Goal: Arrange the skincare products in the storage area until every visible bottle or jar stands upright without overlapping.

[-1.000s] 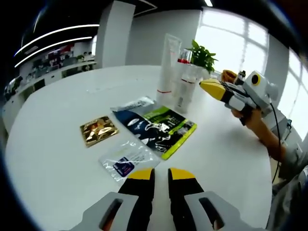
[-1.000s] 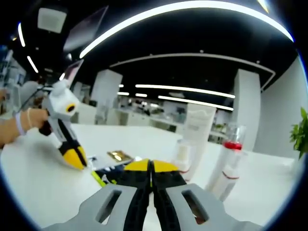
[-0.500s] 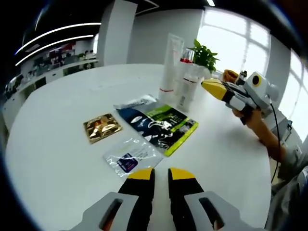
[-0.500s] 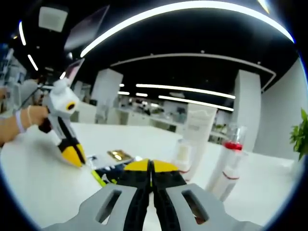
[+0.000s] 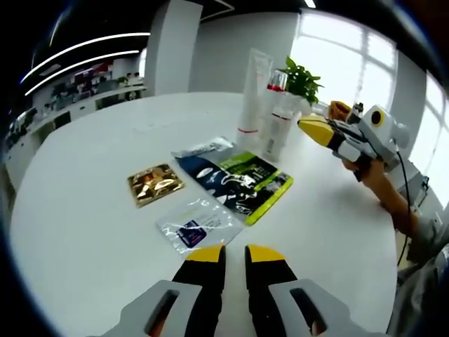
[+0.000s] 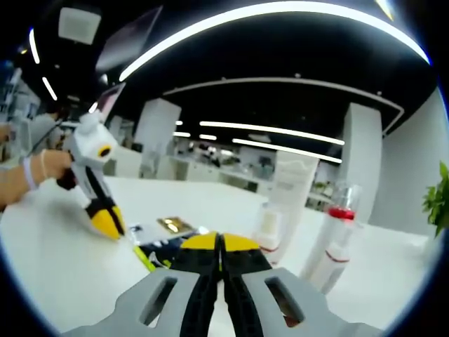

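The left gripper (image 5: 235, 254) hung low over the round white table (image 5: 84, 210), its yellow-tipped jaws nearly together with a slim gap and nothing between them. Just beyond it lay a clear sachet (image 5: 198, 225) with a dark label, flat and crinkled. Touching that sachet's far edge lay the dark blue and lime-green pouch (image 5: 238, 181), glossy and printed, the best landmark on the table. To the pouch's left, a little apart, sat a gold foil sachet (image 5: 156, 184); at its far corner lay a silvery sachet (image 5: 203, 148).

Beyond the pouch stood the skincare items: a tall white tube (image 5: 251, 98) with a red band near its base, upright, and just beside it a translucent bottle (image 5: 278, 118) with a red collar under a clear cap. Both looked smooth and slender, likely easy to tip. A potted plant (image 5: 303, 80) stood behind them.

To the pouch's right the right gripper (image 5: 313, 126) hovered near the bottle, jaws pressed together and empty, as its own view (image 6: 219, 242) confirmed.

The uprights appeared settled already; any further nudge would do best low on the body, approached slowly with jaws opened first, keeping clear of the neighbour.
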Action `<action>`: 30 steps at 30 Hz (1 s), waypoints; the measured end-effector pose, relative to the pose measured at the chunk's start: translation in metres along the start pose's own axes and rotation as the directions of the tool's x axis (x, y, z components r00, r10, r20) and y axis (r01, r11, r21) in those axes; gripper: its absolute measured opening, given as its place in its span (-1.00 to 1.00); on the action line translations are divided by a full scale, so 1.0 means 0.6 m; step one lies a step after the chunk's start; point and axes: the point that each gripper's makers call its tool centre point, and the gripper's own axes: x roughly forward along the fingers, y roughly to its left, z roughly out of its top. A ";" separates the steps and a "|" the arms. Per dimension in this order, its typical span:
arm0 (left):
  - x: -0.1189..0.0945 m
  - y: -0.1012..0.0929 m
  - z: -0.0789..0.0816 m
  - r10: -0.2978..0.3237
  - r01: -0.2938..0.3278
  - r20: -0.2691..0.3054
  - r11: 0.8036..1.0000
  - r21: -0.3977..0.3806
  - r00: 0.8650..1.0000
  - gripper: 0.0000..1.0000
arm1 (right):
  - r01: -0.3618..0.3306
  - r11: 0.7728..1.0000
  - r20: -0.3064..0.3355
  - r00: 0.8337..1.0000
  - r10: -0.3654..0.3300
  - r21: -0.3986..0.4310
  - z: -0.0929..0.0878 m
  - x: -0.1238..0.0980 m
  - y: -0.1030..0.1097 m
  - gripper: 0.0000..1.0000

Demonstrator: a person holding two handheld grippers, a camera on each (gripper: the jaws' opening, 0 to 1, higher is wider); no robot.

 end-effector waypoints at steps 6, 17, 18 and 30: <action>-0.003 -0.004 0.003 -0.010 0.010 0.004 1.000 0.010 1.000 -0.77 | -0.006 1.000 -0.001 1.000 0.006 -0.008 -0.001 0.000 0.002 -1.00; -0.002 -0.015 0.037 -0.016 0.009 0.113 0.998 0.058 0.993 -0.69 | -0.011 1.000 -0.002 1.000 0.011 -0.022 -0.002 0.001 0.003 -1.00; -0.001 -0.012 0.043 -0.002 -0.007 0.131 0.998 0.066 0.991 -0.66 | -0.011 1.000 -0.001 1.000 0.011 -0.021 -0.002 0.001 0.003 -1.00; -0.023 0.012 0.126 0.098 -0.150 0.391 0.983 0.104 0.915 -0.12 | -0.036 0.999 0.056 0.998 0.036 -0.005 0.013 0.004 0.012 -0.65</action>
